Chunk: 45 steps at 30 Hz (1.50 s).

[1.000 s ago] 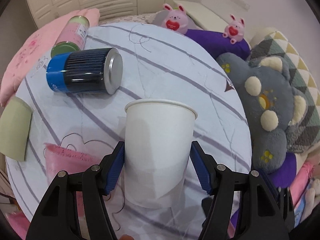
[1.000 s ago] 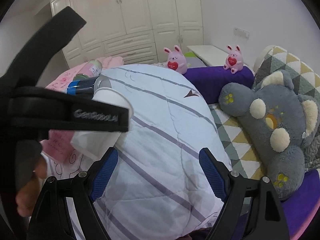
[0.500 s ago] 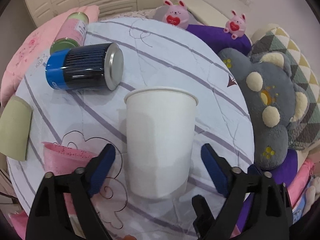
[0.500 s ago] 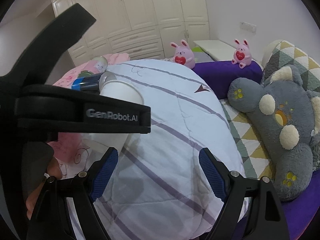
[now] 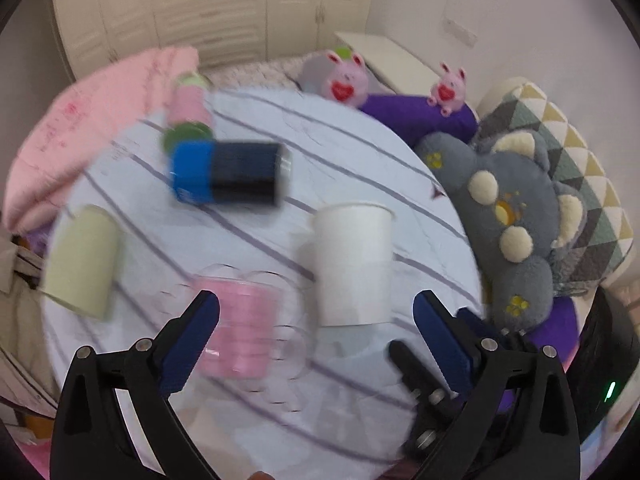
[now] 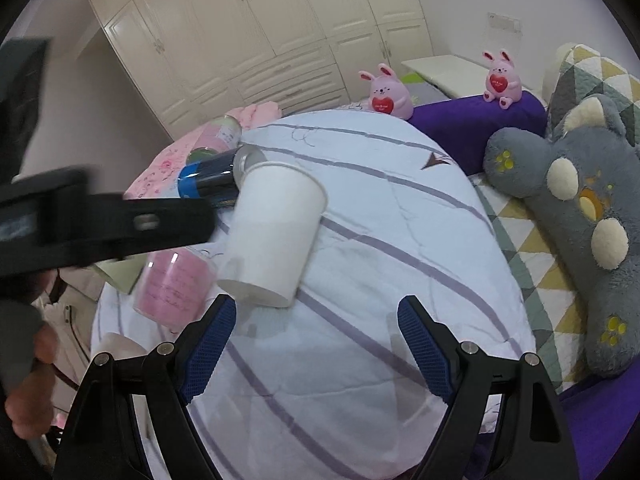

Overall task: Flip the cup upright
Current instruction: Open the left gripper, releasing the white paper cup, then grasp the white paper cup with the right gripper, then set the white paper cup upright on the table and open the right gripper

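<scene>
A white paper cup stands upright, mouth up, on the round table covered with a striped white cloth. It also shows in the right wrist view. My left gripper is open and empty, pulled back from the cup, which sits ahead between its blue pads. My right gripper is open and empty, just in front of and to the right of the cup. The left gripper's black body crosses the left of the right wrist view.
A blue and black can lies on its side behind the cup. A pink cup, a pale green cup and a pink tin lie on the left. A grey plush and pink bunnies flank the table on the right.
My left gripper opened, let go of the white cup and drew back up and away. The cup stays standing on the table. The right gripper hardly moved.
</scene>
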Available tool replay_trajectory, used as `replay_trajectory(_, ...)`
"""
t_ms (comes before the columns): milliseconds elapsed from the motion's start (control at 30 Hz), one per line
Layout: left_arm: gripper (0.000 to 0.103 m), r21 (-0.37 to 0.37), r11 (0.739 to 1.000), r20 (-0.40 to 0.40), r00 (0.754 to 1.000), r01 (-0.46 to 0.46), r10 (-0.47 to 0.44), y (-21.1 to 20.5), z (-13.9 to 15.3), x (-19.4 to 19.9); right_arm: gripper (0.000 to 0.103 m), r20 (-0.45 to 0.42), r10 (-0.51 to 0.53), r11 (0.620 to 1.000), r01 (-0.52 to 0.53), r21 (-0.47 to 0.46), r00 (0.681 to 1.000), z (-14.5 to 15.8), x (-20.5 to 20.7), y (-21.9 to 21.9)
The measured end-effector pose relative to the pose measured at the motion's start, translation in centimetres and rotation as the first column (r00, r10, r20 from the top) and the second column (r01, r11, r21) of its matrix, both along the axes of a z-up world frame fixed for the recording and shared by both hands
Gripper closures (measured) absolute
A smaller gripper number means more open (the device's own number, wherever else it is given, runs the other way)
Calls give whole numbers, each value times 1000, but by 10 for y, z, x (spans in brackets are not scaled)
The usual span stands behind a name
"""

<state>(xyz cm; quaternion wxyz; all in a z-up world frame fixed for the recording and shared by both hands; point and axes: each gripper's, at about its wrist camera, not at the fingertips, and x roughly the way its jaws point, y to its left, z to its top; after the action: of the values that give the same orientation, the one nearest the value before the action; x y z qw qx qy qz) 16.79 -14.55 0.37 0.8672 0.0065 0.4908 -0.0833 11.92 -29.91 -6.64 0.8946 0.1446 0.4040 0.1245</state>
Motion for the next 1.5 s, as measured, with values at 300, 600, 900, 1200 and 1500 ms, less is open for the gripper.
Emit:
replay_trajectory(300,3,47,997,44,997,-59,57,50,4,-2,19,-52,-13,1000,14,17,999,16,30,15)
replay_trajectory(600,3,60,998,27,999,-35,33,60,-5,6,19,-166,-13,1000,16,19,986,11,62,32)
replay_trajectory(900,3,72,997,11,1000,18,-19,52,-14,17,19,-339,-5,999,23,50,941,-9,105,32)
replay_trajectory(1200,3,68,990,-17,992,126,-126,30,-23,18,27,-366,22,995,17,102,930,-21,119,26)
replay_trajectory(1500,3,19,988,-46,987,153,-152,17,-31,30,34,-200,50,999,-44,30,979,7,119,30)
